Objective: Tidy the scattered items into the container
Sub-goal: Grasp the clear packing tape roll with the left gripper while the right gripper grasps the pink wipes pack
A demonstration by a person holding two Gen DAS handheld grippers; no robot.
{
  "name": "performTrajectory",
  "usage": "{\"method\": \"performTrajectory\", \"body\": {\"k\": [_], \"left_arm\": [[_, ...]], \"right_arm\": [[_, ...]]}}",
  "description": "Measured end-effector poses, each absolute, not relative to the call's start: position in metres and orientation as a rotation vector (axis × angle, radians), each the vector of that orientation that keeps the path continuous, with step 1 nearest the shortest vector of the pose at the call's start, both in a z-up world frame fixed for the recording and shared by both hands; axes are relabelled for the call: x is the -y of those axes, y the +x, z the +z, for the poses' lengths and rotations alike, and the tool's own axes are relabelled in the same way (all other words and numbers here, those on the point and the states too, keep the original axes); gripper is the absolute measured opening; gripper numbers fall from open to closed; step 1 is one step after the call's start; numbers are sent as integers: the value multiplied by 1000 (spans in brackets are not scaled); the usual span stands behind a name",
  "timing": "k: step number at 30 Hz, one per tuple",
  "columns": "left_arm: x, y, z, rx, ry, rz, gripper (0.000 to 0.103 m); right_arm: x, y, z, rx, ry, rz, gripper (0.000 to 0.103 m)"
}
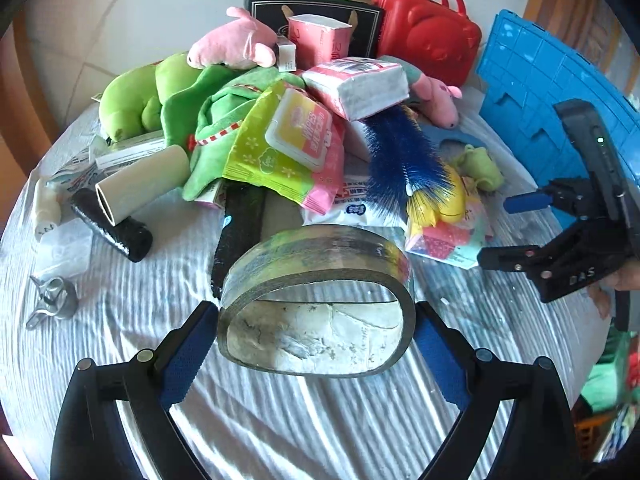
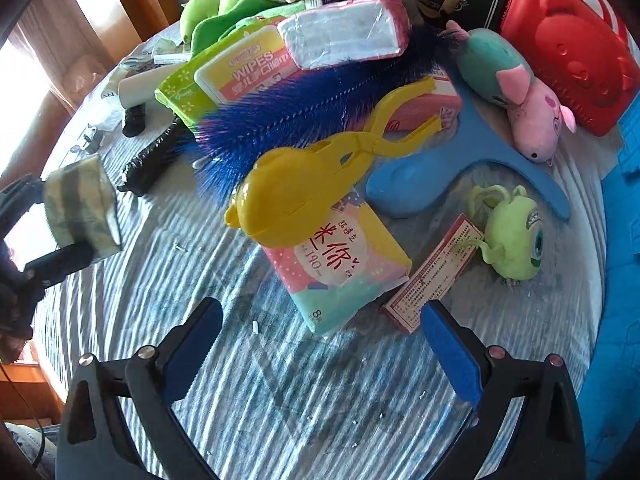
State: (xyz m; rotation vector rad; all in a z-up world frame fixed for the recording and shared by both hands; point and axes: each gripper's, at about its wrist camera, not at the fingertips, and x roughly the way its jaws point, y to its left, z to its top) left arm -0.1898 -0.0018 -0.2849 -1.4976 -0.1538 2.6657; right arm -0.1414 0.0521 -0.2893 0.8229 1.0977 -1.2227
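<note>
My left gripper [image 1: 316, 308] is shut on a roll of clear tape [image 1: 320, 252], whose ring is squeezed into an oval between the blue pads and held off the striped tablecloth. In the right wrist view the same tape roll [image 2: 80, 204] hangs at the far left. My right gripper [image 2: 322, 306] is open and empty, low over the cloth just short of a pastel tissue pack [image 2: 340, 268] and a small red-and-white box [image 2: 432, 272]. It also shows in the left wrist view as the right gripper [image 1: 496, 232]. The blue container [image 1: 540, 72] stands at the right edge.
A pile fills the far half: yellow tongs [image 2: 288, 200], blue brush [image 2: 300, 108], wipes pack [image 2: 240, 72], pig plush [image 2: 532, 116], green one-eyed plush [image 2: 516, 236], red case [image 2: 568, 52], black box [image 1: 312, 12]. Black rolls [image 1: 116, 224] and a metal clip [image 1: 52, 304] lie left.
</note>
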Motion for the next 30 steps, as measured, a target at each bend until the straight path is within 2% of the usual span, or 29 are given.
{"method": "performTrajectory", "body": {"k": [6, 12, 13, 15, 18, 24, 30], "left_arm": [[14, -179, -278, 190, -1504, 2688, 96], [18, -173, -273, 199, -1503, 2711, 96], [18, -173, -273, 201, -1504, 2712, 96], [18, -172, -273, 203, -1503, 2715, 96], [17, -171, -273, 209, -1502, 2717, 96], [15, -170, -269, 211, -1494, 2727, 96], [15, -164, -262, 238, -1478, 2744, 96]], "right_arm": [[-31, -134, -317, -1194, 793, -1197, 101], [-21, -140, -332, -1203, 854, -1198, 100], [-22, -140, -332, -1206, 854, -1198, 97], [-23, -142, -330, -1202, 856, -1200, 80], [-27, -144, -326, -1202, 856, -1194, 69], [-41, -147, -315, -1181, 842, -1189, 54], [-61, -146, -300, -1160, 834, -1180, 48]]}}
